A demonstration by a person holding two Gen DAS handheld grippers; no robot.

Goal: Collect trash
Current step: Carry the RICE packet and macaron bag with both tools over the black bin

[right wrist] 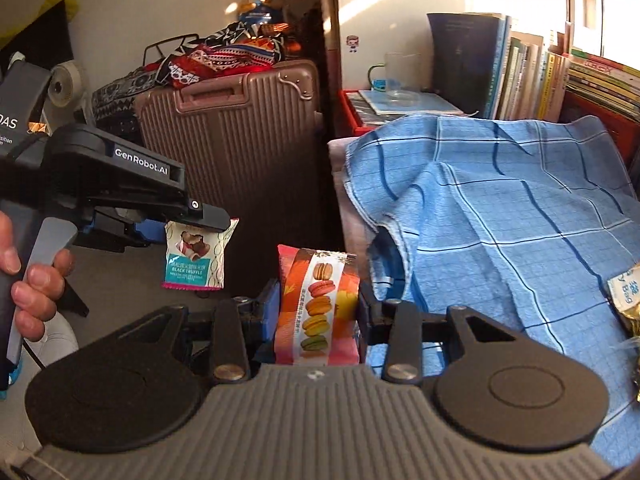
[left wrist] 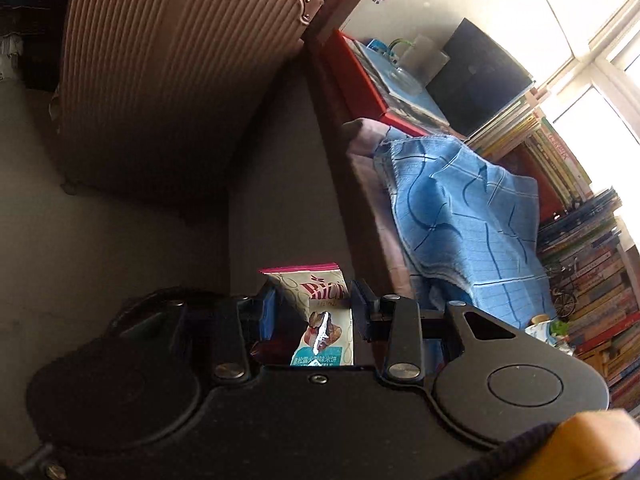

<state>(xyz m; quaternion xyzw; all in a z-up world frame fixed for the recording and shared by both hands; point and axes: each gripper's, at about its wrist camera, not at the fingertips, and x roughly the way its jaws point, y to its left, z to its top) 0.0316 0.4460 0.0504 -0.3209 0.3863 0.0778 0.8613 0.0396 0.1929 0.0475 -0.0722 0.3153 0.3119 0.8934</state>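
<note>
My left gripper (left wrist: pixel 314 300) is shut on a cream snack wrapper with a pink edge (left wrist: pixel 320 304); the same black truffle wrapper (right wrist: pixel 196 256) hangs from that gripper (right wrist: pixel 200 220) at the left of the right wrist view, held by a hand (right wrist: pixel 28 284). My right gripper (right wrist: pixel 318 300) is shut on an orange and pink macaron packet (right wrist: pixel 316 304), upright between its pads. Both packets hang over the dark floor left of the blue-covered table. More wrappers (right wrist: pixel 626 300) lie on the blue cloth at the right edge.
A ribbed pink suitcase (right wrist: pixel 236 140) stands on the floor ahead, with patterned bags (right wrist: pixel 216 56) on top. A blue checked cloth (right wrist: pixel 500 216) covers the table on the right. Behind it stand books (right wrist: pixel 532 76), a glass mug (right wrist: pixel 396 76) and a red box (left wrist: pixel 360 76).
</note>
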